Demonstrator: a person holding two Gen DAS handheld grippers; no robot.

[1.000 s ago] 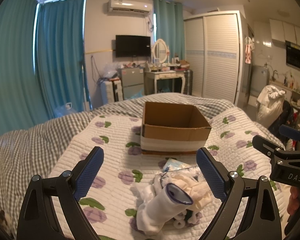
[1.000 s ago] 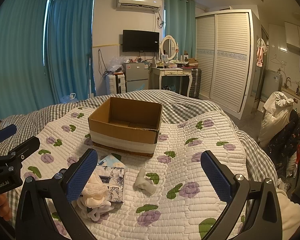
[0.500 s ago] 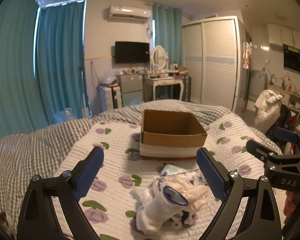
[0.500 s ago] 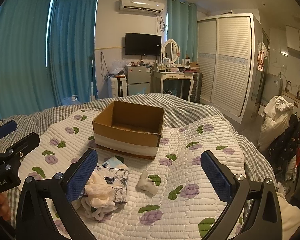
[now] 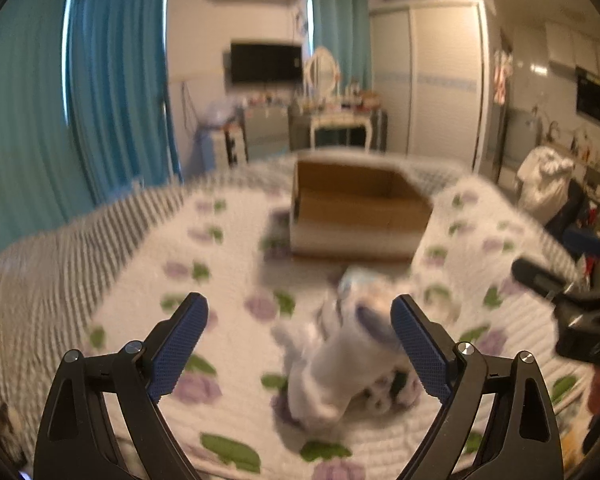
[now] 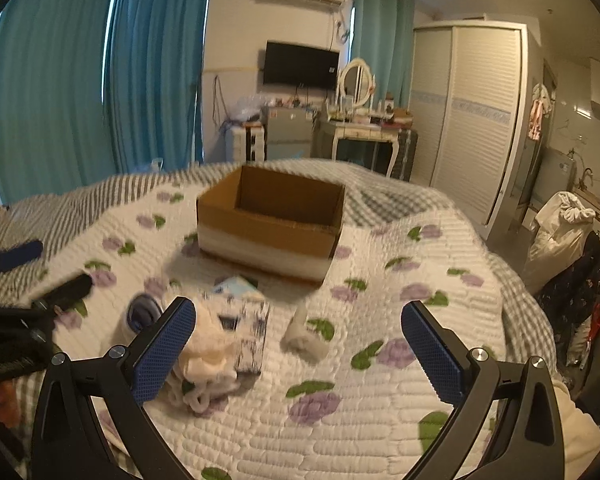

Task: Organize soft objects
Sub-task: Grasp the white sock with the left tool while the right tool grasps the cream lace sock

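Note:
An open cardboard box [image 5: 360, 208] [image 6: 272, 220] stands on the flowered quilt [image 6: 380, 420]. In front of it lies a pile of soft things: a white rolled sock with a purple rim [image 5: 340, 368], cream cloth [image 6: 208, 352], a flowered pouch [image 6: 252, 336] and a small white roll [image 6: 304, 340]. My left gripper [image 5: 300, 344] is open and empty, with the sock just inside its right finger. My right gripper [image 6: 300, 344] is open and empty above the white roll. The left wrist view is blurred.
The bed has a grey checked cover [image 6: 60, 204] around the quilt. Teal curtains [image 6: 100, 80], a dresser with a mirror [image 6: 356, 128] and a white wardrobe [image 6: 472, 120] stand beyond. A white bag [image 6: 560, 232] sits at the right.
Both grippers have moved forward and lower toward the pile; the sock now sits nearer the left gripper's right finger. Both stay open.

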